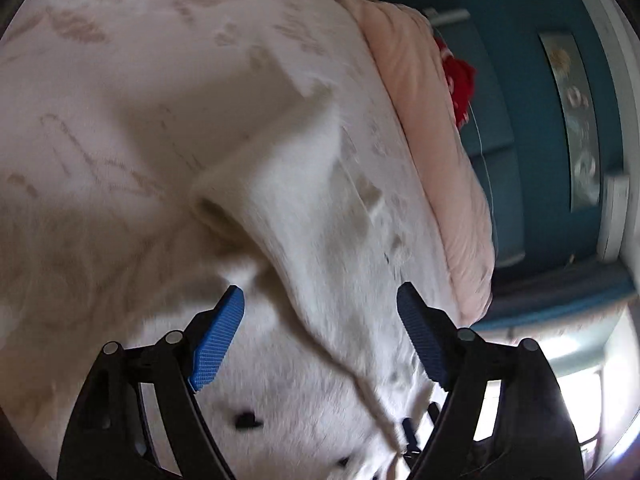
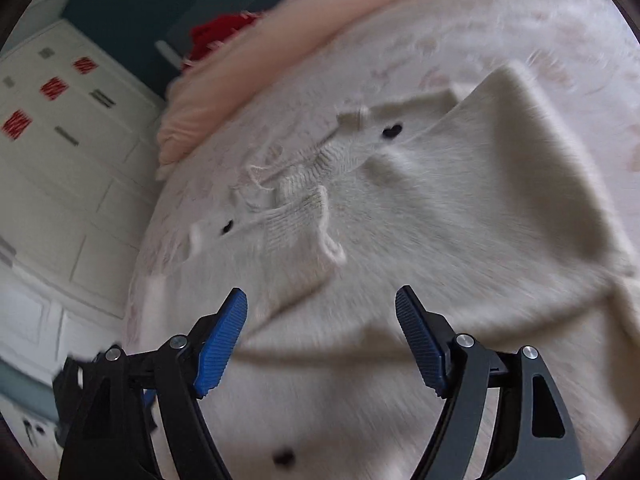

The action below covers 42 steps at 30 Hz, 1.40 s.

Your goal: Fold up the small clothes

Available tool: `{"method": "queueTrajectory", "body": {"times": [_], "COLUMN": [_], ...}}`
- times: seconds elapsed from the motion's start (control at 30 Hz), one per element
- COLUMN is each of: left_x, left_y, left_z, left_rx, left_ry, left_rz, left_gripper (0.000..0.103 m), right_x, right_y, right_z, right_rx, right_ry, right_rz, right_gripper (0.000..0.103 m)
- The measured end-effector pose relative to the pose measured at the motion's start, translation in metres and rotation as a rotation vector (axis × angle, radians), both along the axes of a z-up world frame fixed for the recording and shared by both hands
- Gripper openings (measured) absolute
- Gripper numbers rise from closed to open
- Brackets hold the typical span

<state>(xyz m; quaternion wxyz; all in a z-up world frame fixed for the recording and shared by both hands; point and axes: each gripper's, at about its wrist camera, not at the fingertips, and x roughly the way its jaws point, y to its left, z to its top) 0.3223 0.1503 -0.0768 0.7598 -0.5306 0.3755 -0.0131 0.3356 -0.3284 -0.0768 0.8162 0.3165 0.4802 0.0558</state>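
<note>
A small white knitted garment with black heart-shaped buttons lies on the bed, in the right wrist view (image 2: 420,216) and in the left wrist view (image 1: 304,280). Its ribbed neck opening (image 2: 304,184) faces the pillow side, and one sleeve (image 2: 532,152) is folded across the body. My left gripper (image 1: 320,304) is open just above the garment. My right gripper (image 2: 320,304) is open above the garment's lower part. Both are empty. Both views are motion-blurred.
The bed has a pale patterned cover (image 1: 120,80). A pink pillow (image 1: 432,152) lies along its edge, also in the right wrist view (image 2: 280,52), with something red (image 1: 460,80) behind it. A teal wall (image 1: 532,120) and white drawers (image 2: 60,160) stand beyond the bed.
</note>
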Motion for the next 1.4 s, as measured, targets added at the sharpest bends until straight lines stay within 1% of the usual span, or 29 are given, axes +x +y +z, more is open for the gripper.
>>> {"method": "queueTrajectory", "body": {"times": [0.03,0.1,0.13,0.2,0.27,0.33,0.4,0.43,0.47,0.5,0.53,0.57,0.6,0.67,0.7,0.73,0.77,0.83,0.93,0.97,1.03,1.07,1.13,1.23,1.27,1.3,1.33,1.37,1.4], "left_x": [0.002,0.006,0.010,0.019,0.026,0.031,0.039,0.043,0.044,0.046,0.050,0.052,0.054,0.056,0.055,0.053,0.051,0.050,0.051,0.052,0.049,0.044,0.048,0.047,0.041,0.032,0.016,0.005,-0.019], "left_y": [0.002,-0.001,-0.001,0.000,0.003,0.015,0.017,0.017,0.015,0.012,0.007,0.001,-0.004,-0.021,-0.028,-0.032,-0.036,-0.041,-0.041,-0.043,-0.051,-0.055,-0.055,-0.045,-0.042,-0.037,-0.031,-0.027,-0.019], "left_z": [-0.003,-0.008,-0.008,-0.007,-0.012,-0.021,-0.020,-0.017,-0.011,-0.007,-0.006,-0.007,-0.011,-0.027,-0.032,-0.032,-0.031,-0.028,-0.027,-0.028,-0.029,-0.028,-0.025,-0.022,-0.018,-0.014,-0.007,-0.002,0.006], "left_rx": [-0.021,-0.080,-0.105,-0.149,-0.202,-0.232,-0.213,-0.175,-0.120,-0.072,-0.014,0.014,0.042,0.120,0.158,0.189,0.234,0.294,0.325,0.350,0.436,0.462,0.472,0.416,0.396,0.388,0.379,0.380,0.401], "left_ry": [0.007,-0.005,-0.012,-0.027,-0.014,0.022,0.038,0.039,0.041,0.042,0.041,0.051,0.068,0.118,0.117,0.103,0.086,0.070,0.048,0.036,-0.002,-0.017,-0.031,-0.032,-0.032,-0.032,-0.049,-0.059,-0.060], "left_rz": [0.013,0.037,0.048,0.059,0.078,0.096,0.094,0.077,0.059,0.043,0.015,-0.009,-0.030,-0.074,-0.080,-0.080,-0.081,-0.097,-0.113,-0.122,-0.149,-0.157,-0.167,-0.195,-0.212,-0.220,-0.235,-0.244,-0.246], "left_gripper": [0.076,0.075,0.075,0.075,0.074,0.063,0.037,0.030,0.024,0.023,0.022,0.020,0.017,0.012,0.010,0.010,0.010,0.010,0.010,0.010,0.010,0.010,0.010,0.013,0.018,0.029,0.035,0.050,0.066], "right_x": [0.010,0.019,0.026,0.032,0.038,0.039,0.030,0.019,0.012,0.005,-0.002,-0.005,-0.007,-0.009,-0.014,-0.023,-0.026,-0.028,-0.034,-0.034,-0.028,-0.034,-0.045,-0.079,-0.092,-0.110,-0.134,-0.155,-0.176], "right_y": [0.008,0.015,0.020,0.022,0.026,0.023,0.008,-0.006,-0.017,-0.029,-0.046,-0.057,-0.074,-0.086,-0.089,-0.090,-0.090,-0.090,-0.092,-0.093,-0.092,-0.091,-0.093,-0.102,-0.107,-0.113,-0.118,-0.123,-0.129], "right_z": [-0.006,-0.006,-0.004,0.010,0.041,0.087,0.127,0.147,0.155,0.157,0.145,0.127,0.090,0.032,0.007,-0.009,-0.008,0.003,0.024,0.018,-0.015,-0.017,-0.003,0.019,0.024,0.028,0.030,0.031,0.028], "right_rx": [-0.005,-0.013,0.024,0.075,0.101,0.127,0.141,0.125,0.090,0.031,-0.059,-0.105,-0.139,-0.200,-0.220,-0.208,-0.195,-0.138,-0.121,-0.144,-0.204,-0.212,-0.201,-0.155,-0.145,-0.136,-0.131,-0.128,-0.130], "right_ry": [0.022,0.027,0.033,-0.003,-0.081,-0.199,-0.321,-0.389,-0.419,-0.433,-0.404,-0.355,-0.246,-0.064,0.006,0.012,-0.015,-0.053,-0.158,-0.149,-0.020,-0.047,-0.063,-0.084,-0.099,-0.106,-0.099,-0.089,-0.077], "right_rz": [-0.003,-0.011,0.003,-0.003,0.020,0.030,0.011,-0.016,-0.039,-0.058,-0.079,-0.096,-0.119,-0.115,-0.097,-0.084,-0.093,-0.112,-0.122,-0.118,-0.067,-0.067,-0.088,-0.139,-0.152,-0.161,-0.171,-0.177,-0.179], "right_gripper": [0.071,0.040,0.007,0.008,0.008,0.007,0.007,0.007,0.007,0.007,0.007,0.007,0.007,0.007,0.007,0.006,0.006,0.006,0.006,0.006,0.007,0.005,0.009,0.015,0.021,0.027,0.044,0.054,0.055]}}
